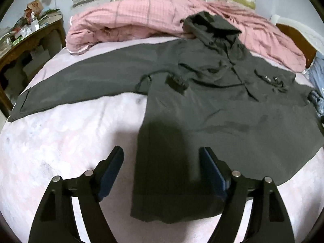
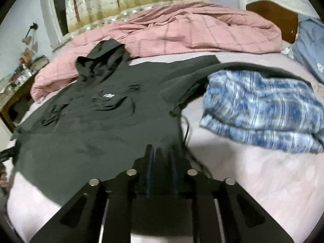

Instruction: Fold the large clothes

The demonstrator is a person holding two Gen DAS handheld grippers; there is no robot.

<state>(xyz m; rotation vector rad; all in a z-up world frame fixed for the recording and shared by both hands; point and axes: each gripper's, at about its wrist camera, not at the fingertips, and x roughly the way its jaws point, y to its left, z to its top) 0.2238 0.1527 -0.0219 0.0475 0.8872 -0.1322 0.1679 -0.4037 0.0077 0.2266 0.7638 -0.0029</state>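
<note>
A large black hooded jacket [image 1: 222,109] lies spread face up on the pale pink bed sheet [image 1: 66,137], hood toward the pink quilt, one sleeve stretched out to the left. My left gripper [image 1: 162,158] is open, its fingers straddling the jacket's lower left hem corner just above the fabric. In the right wrist view the jacket [image 2: 105,121] fills the middle. My right gripper [image 2: 161,154] is shut on the jacket's lower right hem, with dark fabric pinched between the pads.
A crumpled pink checked quilt [image 1: 154,18] lies along the far side of the bed. A folded blue and white striped garment [image 2: 263,109] lies right of the jacket, over its right sleeve. A cluttered wooden table [image 1: 26,40] stands at the left. A wooden headboard [image 2: 271,16] and blue pillow stand at the right.
</note>
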